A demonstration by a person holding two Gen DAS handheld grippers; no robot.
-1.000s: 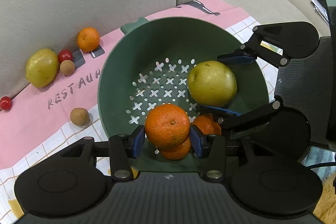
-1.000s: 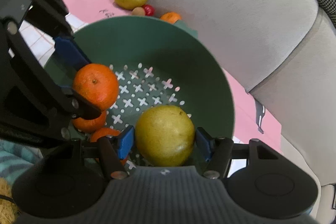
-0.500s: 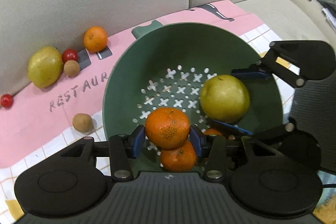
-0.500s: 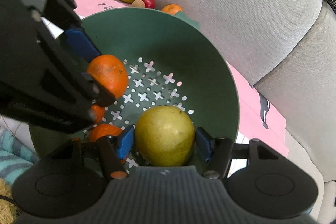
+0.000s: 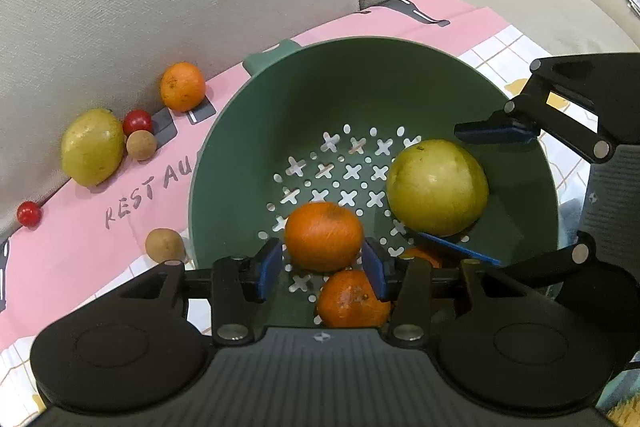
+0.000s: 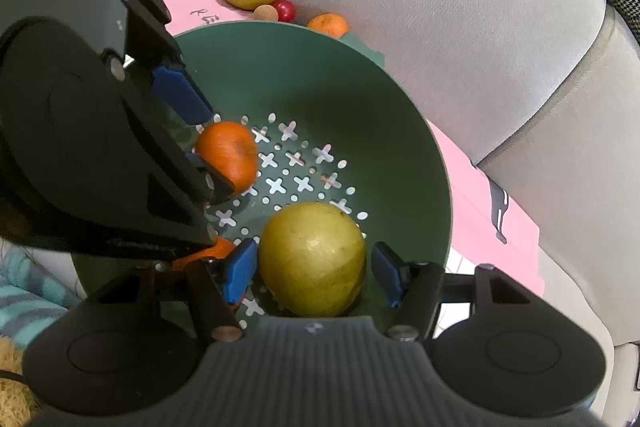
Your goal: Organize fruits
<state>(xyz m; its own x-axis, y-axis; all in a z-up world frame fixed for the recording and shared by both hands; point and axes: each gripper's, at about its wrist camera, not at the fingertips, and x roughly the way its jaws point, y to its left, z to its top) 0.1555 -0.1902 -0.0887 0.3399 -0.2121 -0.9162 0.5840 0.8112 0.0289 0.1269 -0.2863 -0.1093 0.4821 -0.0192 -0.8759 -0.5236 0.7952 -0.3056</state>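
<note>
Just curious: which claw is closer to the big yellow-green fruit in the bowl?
Right. The right claw straddles the yellow-green fruit; the left claw is beside it, around an orange.

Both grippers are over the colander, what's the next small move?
Probably lift both grippers clear. The left gripper looks open around the orange, the right gripper open beside the pear; both fruits look to be down in the colander.

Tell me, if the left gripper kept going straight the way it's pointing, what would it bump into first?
Probably the orange between its fingers. The left gripper looks open around it, gaps showing either side. Beyond lies the green colander floor; depth is hard to judge.
</note>
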